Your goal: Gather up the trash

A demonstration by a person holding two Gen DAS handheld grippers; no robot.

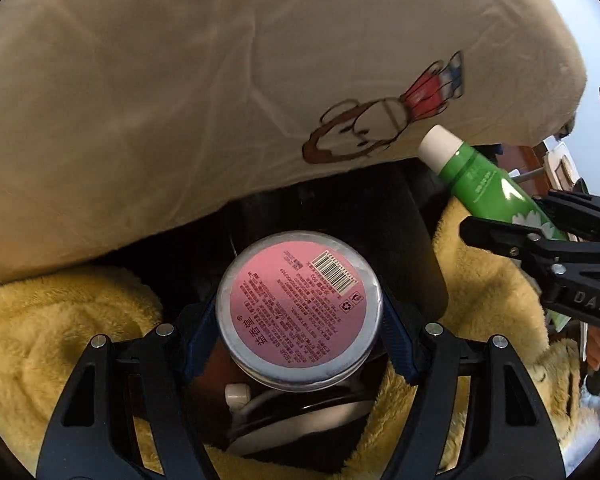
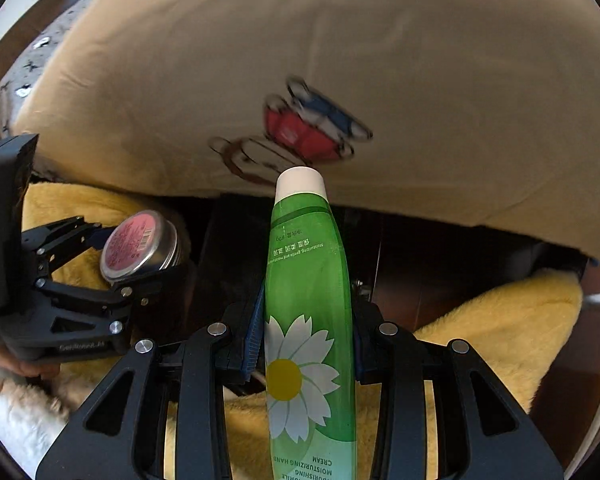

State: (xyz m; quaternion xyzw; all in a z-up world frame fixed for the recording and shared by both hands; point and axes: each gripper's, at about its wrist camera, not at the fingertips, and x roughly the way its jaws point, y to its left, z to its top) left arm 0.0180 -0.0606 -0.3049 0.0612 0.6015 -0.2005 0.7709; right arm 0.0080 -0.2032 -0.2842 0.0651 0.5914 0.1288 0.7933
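Observation:
My left gripper [image 1: 300, 316] is shut on a round silver tin with a pink label and barcode [image 1: 300, 312], its bottom facing the camera. The tin also shows in the right wrist view [image 2: 140, 248], held in the left gripper [image 2: 112, 264]. My right gripper [image 2: 306, 340] is shut on a green hand cream tube with a white cap and a daisy print [image 2: 308, 300], cap pointing away. The tube shows at the right of the left wrist view [image 1: 484, 184], held in the right gripper [image 1: 512, 224].
A large beige cushion with a cartoon print [image 1: 220, 80] fills the upper view, close ahead. Yellow fluffy fabric [image 1: 40, 340] lies on both sides below. A dark gap [image 1: 340, 216] lies between them. A white earphone-like item [image 1: 240, 396] lies below the tin.

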